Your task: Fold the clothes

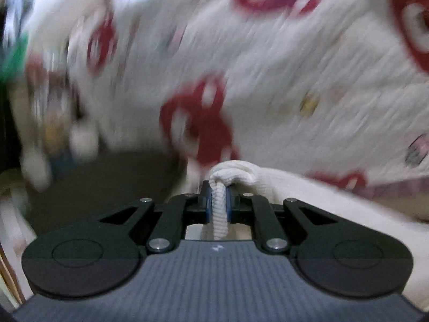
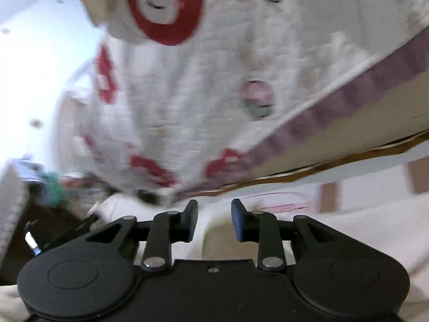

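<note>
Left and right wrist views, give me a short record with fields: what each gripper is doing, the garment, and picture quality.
left gripper: shut on a bunched white ribbed edge of the garment
right gripper: open, nothing between the fingers
garment: white knit with red bear-face prints and a purple trim band, hanging in front of both cameras
picture quality: strong motion blur; background too smeared to name

Heavy motion blur smears the patterned cloth (image 1: 268,67) across both views, sharp only near each lower edge, with washed-out brightness upper left and fisheye bending at the borders.
</note>
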The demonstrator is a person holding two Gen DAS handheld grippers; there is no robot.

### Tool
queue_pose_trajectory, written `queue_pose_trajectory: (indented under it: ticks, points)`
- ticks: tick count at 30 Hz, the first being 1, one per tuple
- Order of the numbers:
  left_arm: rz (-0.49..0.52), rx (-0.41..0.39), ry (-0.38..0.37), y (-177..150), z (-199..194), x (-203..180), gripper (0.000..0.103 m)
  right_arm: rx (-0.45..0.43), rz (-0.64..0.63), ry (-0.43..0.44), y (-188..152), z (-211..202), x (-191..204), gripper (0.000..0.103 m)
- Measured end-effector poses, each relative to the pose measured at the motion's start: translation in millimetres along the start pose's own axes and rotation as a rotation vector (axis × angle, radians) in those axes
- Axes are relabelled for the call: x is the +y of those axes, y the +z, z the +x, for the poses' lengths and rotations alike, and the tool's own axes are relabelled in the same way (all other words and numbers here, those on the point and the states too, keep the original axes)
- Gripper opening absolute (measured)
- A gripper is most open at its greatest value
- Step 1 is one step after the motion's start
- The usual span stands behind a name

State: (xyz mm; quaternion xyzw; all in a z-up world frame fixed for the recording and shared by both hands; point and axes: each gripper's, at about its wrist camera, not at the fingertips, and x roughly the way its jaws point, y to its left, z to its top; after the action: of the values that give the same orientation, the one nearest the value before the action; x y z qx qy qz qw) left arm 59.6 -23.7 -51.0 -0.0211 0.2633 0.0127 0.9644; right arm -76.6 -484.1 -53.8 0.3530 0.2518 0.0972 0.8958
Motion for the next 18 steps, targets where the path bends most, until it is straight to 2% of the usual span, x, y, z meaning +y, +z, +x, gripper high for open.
queue_pose_trajectory:
  ticks: [3, 6, 12, 15, 18]
  points:
    - [-0.095, 0.158, 0.004, -33.3, 40.3, 28.8, 0.01, -0.031, 0.027, -0.125, 3.0, -13.6, -16.3, 0.043]
    - [-0.135, 0.217, -0.022, -48.5, 58.1, 33.6, 0.01, -0.064, 0.043, -0.246, 5.9, -25.9, -30.6, 0.044]
    - [-0.104, 0.141, -0.009, -35.7, 49.9, 34.1, 0.013, -0.165, -0.171, -0.423, 6.8, -22.0, -21.3, 0.044]
    - [-0.079, 0.049, 0.072, -26.1, 36.7, 45.0, 0.026, -0.242, -0.324, -0.502, 5.2, -12.4, -17.2, 0.045]
    - [-0.054, -0.058, 0.176, -12.8, 20.9, 52.3, 0.029, -0.273, -0.473, -0.555, 0.4, -8.9, -14.8, 0.051]
